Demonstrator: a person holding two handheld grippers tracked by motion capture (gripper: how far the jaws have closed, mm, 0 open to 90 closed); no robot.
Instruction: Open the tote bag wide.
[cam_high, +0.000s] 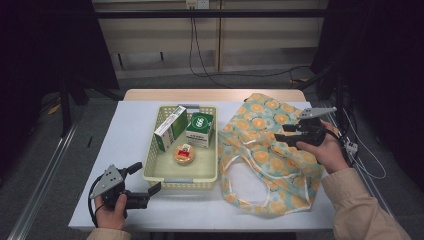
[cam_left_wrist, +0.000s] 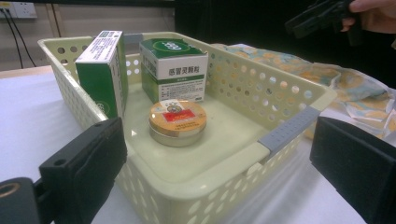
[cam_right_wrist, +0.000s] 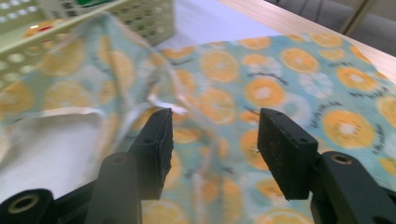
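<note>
I have the right gripper (cam_high: 286, 134) up over the bag (cam_high: 260, 150), at about three o'clock on the table (cam_high: 127, 150), its jaws pointing toward nine. In the right gripper view the two black jaws stand apart with a clear gap between them, and nothing is pinched: the orange-print cloth lies below and beyond the pads, a folded white-edged hem rising near the tip of one jaw. I cannot tell whether that hem touches the pad.

The bag is spread flat and crumpled on the right half of the table, its loop handle curling toward six o'clock, its left edge just beside the basket (cam_high: 150, 172), lapping against the wall there.

My left gripper (cam_high: 145, 181) rests low at seven o'clock, by the basket's near left corner. Its jaws are spread wide; in the left gripper view they frame the basket's near rim with nothing between the pads.

Inside the basket I count three things. A tall green-and-white box (cam_high: 171, 127) leans at the eleven o'clock corner. A squarer green-and-white box (cam_high: 200, 130) stands beside it toward one o'clock, close enough that I cannot tell whether they touch. A round tin (cam_high: 184, 153) with an orange lid and a red label sits on the basket floor near the middle, in front of both boxes and apart from them. The near half of the basket floor is bare.

The person's right hand (cam_high: 325, 150) wraps the right gripper's body, sleeve trailing toward five o'clock.
</note>
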